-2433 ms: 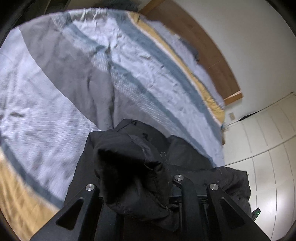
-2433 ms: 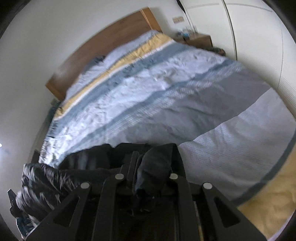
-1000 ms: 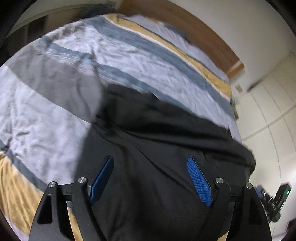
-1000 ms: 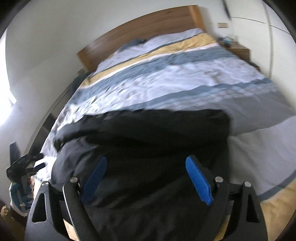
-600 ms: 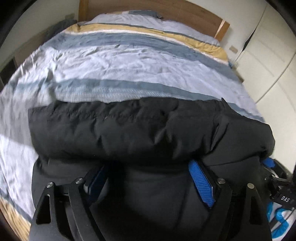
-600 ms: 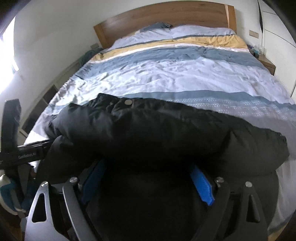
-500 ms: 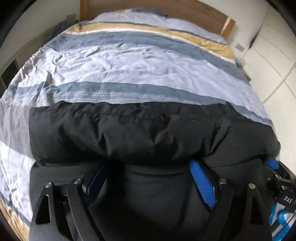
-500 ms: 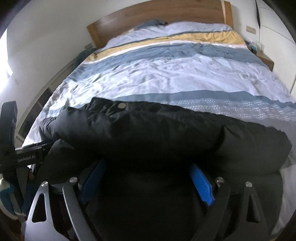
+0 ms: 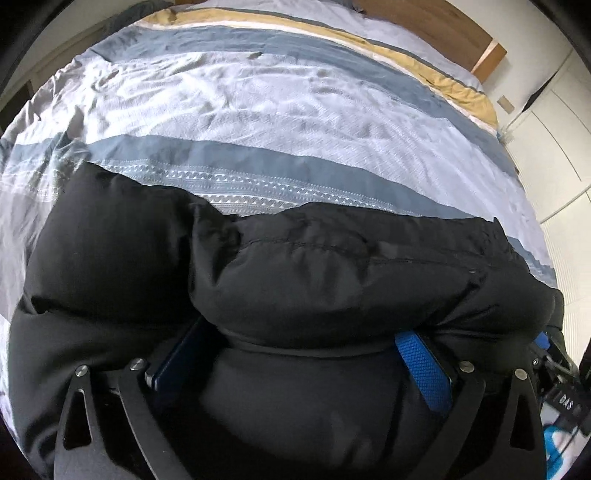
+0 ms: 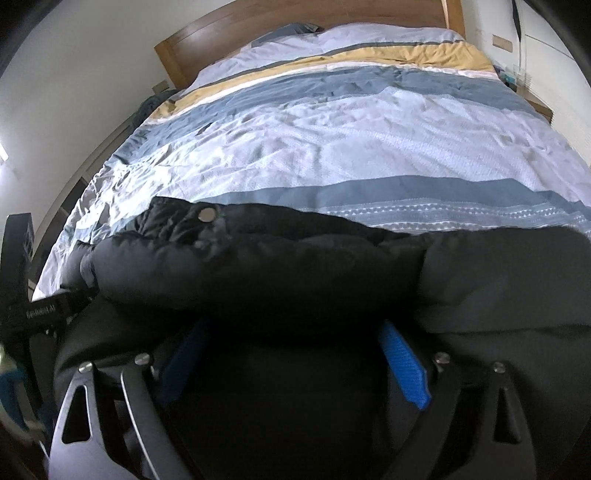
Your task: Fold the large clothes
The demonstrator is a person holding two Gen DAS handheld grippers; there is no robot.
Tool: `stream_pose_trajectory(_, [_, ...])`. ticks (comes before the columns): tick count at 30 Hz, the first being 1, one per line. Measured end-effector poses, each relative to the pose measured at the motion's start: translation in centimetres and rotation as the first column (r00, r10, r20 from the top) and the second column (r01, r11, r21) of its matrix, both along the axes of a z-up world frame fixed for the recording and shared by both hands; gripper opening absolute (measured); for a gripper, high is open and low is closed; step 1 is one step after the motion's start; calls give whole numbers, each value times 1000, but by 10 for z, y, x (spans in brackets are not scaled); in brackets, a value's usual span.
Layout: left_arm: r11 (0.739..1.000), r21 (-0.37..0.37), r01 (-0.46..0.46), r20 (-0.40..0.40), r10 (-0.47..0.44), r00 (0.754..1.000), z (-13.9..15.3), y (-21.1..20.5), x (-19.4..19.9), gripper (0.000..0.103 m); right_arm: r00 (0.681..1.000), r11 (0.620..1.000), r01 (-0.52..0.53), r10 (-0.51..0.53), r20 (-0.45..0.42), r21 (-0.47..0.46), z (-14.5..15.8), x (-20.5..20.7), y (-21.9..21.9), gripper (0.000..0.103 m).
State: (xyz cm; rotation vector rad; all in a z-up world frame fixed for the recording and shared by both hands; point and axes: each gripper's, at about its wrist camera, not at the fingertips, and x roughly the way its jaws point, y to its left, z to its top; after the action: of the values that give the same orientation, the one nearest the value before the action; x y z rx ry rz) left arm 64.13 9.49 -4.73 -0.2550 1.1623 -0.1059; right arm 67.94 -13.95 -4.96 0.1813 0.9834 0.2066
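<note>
A black puffy jacket [image 9: 332, 280] lies folded in a thick roll across the near end of the bed; it also fills the lower half of the right wrist view [image 10: 295, 273], where a silver snap button [image 10: 207, 215] shows on its top left. My left gripper [image 9: 306, 354] is open, its blue pads [image 9: 424, 365] pushed under the roll's near edge, tips hidden. My right gripper [image 10: 295, 354] is open too, its blue pads [image 10: 404, 365] likewise tucked under the roll.
The bed's striped duvet [image 9: 280, 110] in white, grey-blue and yellow stretches away to a wooden headboard [image 10: 295, 33]. White wardrobe doors [image 9: 554, 122] stand to the right. The other gripper's body [image 10: 22, 306] shows at the left of the right wrist view.
Both grippers let go of the jacket and opened. The jacket dropped onto the bed as a folded roll, and both grippers moved in low against its near edge.
</note>
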Motion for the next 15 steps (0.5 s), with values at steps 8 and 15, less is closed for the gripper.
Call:
stream_pose_trajectory(8, [998,52,-47,-29,49,998,3,50,-24,101,993,994,107,-107,-49,-12,-4,-23,-67,91])
stream_pose_trajectory(15, [965,103,-240,-108,251,962,-10,138,-60,101,971,975,218,-221,-91,-45,-10,-52,-120,91])
